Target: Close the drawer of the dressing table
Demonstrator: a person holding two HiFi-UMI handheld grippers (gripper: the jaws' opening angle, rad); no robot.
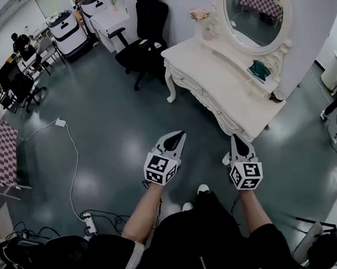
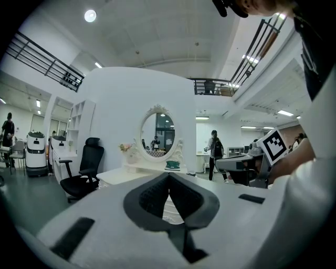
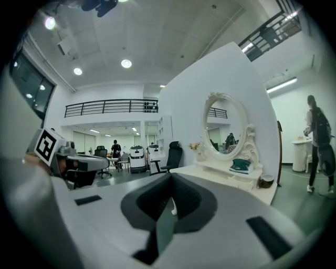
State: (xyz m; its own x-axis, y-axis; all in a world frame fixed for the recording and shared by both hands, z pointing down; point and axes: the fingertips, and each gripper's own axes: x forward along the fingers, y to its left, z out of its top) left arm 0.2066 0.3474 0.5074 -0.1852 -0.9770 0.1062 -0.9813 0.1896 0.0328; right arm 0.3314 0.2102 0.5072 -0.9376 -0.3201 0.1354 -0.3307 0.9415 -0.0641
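The white dressing table [image 1: 210, 70] with its oval mirror [image 1: 255, 10] stands at the upper right of the head view, its carved drawer front [image 1: 209, 102] facing me. Whether a drawer stands out from that front I cannot tell. My left gripper [image 1: 179, 137] is held over the floor a little short of the table, jaws shut and empty. My right gripper [image 1: 236, 139] hovers by the table's near corner, also shut on nothing. In the left gripper view the table [image 2: 113, 176] shows beyond the closed tips [image 2: 168, 174]. The right gripper view shows the tabletop [image 3: 210, 173] beyond its tips [image 3: 170, 176].
A teal object [image 1: 260, 70] lies on the tabletop below the mirror. A black office chair [image 1: 147, 35] stands left of the table. A cable and power strip [image 1: 88, 223] lie on the floor at the left. A person [image 3: 317, 142] stands right of the table.
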